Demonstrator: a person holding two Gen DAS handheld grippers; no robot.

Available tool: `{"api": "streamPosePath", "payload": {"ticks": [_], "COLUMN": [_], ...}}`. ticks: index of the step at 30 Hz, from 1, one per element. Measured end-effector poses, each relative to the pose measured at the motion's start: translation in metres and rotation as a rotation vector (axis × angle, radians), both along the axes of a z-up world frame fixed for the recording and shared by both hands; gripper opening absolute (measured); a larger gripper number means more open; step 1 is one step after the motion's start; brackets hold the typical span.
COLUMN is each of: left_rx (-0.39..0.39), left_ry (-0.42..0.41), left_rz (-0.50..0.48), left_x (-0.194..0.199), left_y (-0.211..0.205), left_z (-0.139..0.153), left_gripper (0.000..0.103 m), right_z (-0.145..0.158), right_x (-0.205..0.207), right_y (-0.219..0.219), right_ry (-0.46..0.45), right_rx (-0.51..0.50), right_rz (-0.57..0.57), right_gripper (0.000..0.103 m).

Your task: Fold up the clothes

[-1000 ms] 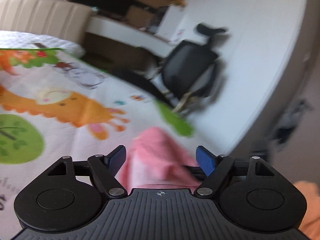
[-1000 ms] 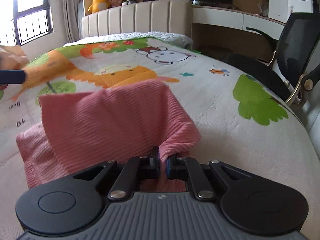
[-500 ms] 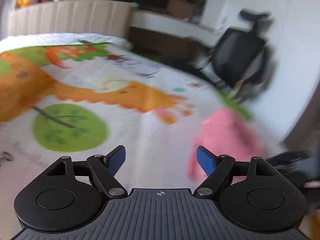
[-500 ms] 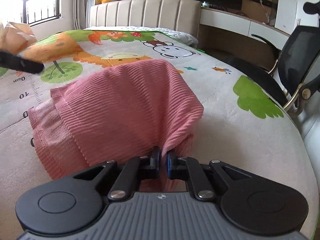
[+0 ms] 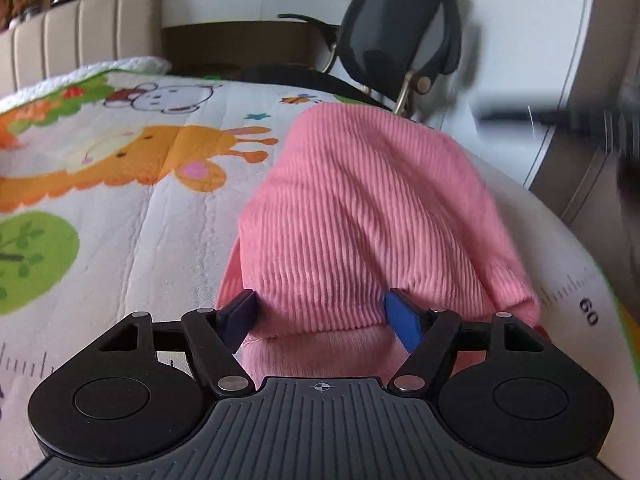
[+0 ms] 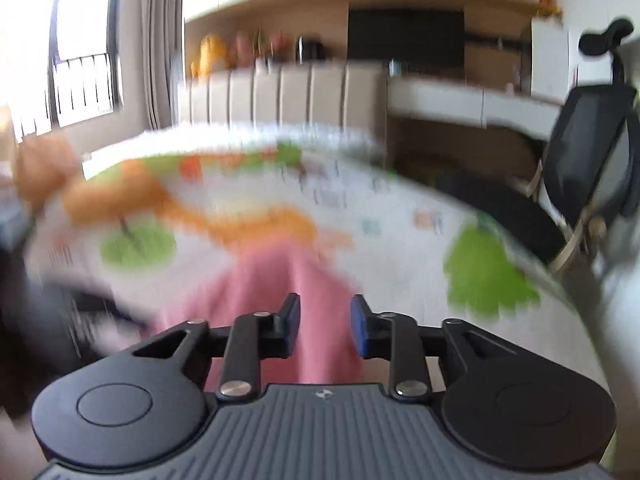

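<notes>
Since half a second ago, the left gripper (image 5: 320, 316) has been swung back over the pink garment (image 5: 360, 220); its jaws are wide, with the near folded edge between them. The garment lies on the cartoon bedspread (image 5: 120, 200), long axis running away, an office chair (image 5: 396, 36) beyond.

From the right wrist, blurred, the right gripper (image 6: 325, 326) has been opened, nothing held, the garment just ahead.

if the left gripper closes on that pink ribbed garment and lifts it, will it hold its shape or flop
Probably flop. The pink ribbed garment already lies humped and draped in soft folds on the cartoon bedspread, so it looks limp, not stiff. It seems light; a lifted edge would likely trail the rest behind. The ribbed knit should give the open left gripper decent grip, so slipping seems unlikely.
</notes>
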State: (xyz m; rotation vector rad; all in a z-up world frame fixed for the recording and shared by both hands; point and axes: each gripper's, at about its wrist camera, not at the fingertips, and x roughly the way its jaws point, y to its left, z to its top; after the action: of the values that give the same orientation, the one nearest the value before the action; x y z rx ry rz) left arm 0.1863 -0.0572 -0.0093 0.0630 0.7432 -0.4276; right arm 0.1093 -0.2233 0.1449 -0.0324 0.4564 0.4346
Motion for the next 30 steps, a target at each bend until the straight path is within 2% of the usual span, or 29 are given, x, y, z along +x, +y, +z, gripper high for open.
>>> {"api": "streamPosePath", "payload": {"ticks": [2, 3, 7, 12, 16, 21, 27, 28, 30], "left_rx": [0.015, 0.025, 0.04, 0.019, 0.006, -0.005, 0.013, 0.002, -0.068], "left_ry": [0.001, 0.0, 0.002, 0.029, 0.049, 0.066, 0.062, 0.056, 0.049], "left_rz": [-0.005, -0.008, -0.016, -0.024, -0.027, -0.033, -0.048, -0.061, -0.094], "left_x": [-0.002, -0.004, -0.008, -0.004, -0.001, 0.001, -0.006, -0.008, -0.01], "left_y": [-0.003, -0.003, -0.006, -0.003, -0.001, -0.001, -0.003, 0.0, 0.011], "left_z": [0.0, 0.0, 0.0, -0.003, -0.008, -0.005, 0.006, 0.011, 0.026], "left_gripper": [0.076, 0.076, 0.078, 0.085, 0.088, 0.088, 0.09, 0.091, 0.094], "right_z": [0.012, 0.006, -0.033, -0.082, -0.067, -0.076, -0.088, -0.09, -0.095], "right_x": [0.019, 0.026, 0.049, 0.078, 0.061, 0.03, 0.019, 0.017, 0.012], "right_y": [0.015, 0.02, 0.035, 0.055, 0.04, 0.034, 0.029, 0.03, 0.028], "right_ry": [-0.006, 0.011, 0.09, 0.19, 0.195, 0.178, 0.141, 0.127, 0.098], "right_rx": [0.077, 0.075, 0.014, -0.062, -0.046, -0.153, -0.114, -0.114, -0.097], "right_rz": [0.034, 0.035, 0.011, -0.02, -0.025, -0.019, -0.051, -0.054, -0.057], "right_gripper": [0.033, 0.035, 0.035, 0.036, 0.037, 0.041, 0.042, 0.042, 0.042]}}
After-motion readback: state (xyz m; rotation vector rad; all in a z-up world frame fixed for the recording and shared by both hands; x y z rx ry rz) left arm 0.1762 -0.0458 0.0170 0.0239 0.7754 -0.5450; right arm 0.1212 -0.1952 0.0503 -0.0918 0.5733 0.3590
